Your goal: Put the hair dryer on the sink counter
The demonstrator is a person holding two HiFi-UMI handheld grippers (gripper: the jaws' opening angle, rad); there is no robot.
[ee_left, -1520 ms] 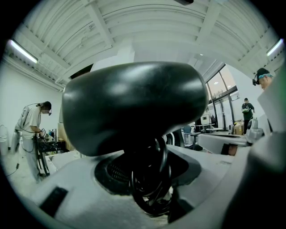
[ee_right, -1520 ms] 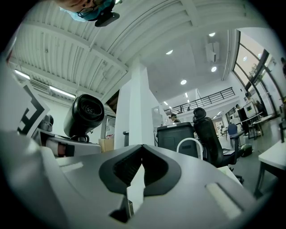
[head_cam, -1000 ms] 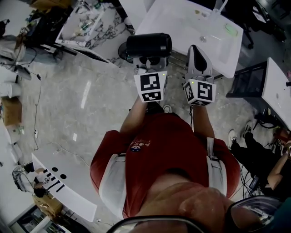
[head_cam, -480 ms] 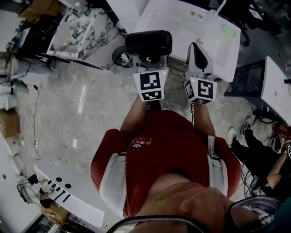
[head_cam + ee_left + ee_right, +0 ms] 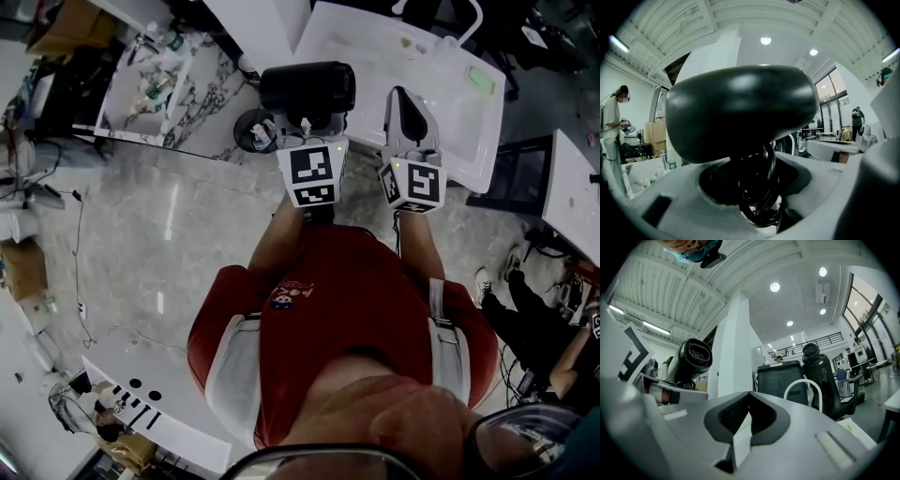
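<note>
Step in hand: carry to the drop-off, not yet set down.

- Hair dryer [image 5: 307, 89] is in the air, in the left claw [image 5: 307, 127]. In the head view it sits over the near left edge of the sink desk [image 5: 361, 42]; no contact with the top is visible.
- Left claw is clamped low on the dryer at the handle. The fat black barrel sits just above the jaws, and a loop of black cord [image 5: 757, 197] is bunched between them.
- Right claw [image 5: 403, 98] has its jaws pressed together on nothing. It is beside the dryer, apart from it.

Orientation: the barrel's long axis lies about level, running left to right across the head view. The handle drops from it into the claw. One round, ringed end faces the right claw's camera, so that end points to the person's right. Whether it is the nozzle or the intake, I cannot tell.

How to do it well (judgement):
- Aim for the bare white top left of the basin [image 5: 441, 80], well in from the edge and clear of the faucet [image 5: 801, 390].
- Keep the barrel level on the way down.
- A round barrel may roll, so lay it on its side with the handle flat as a stop.
- Keep the cord on the top, not in the basin.
- Spread the jaws only once the desk takes the weight.
- Keep the right claw out of the way.
</note>
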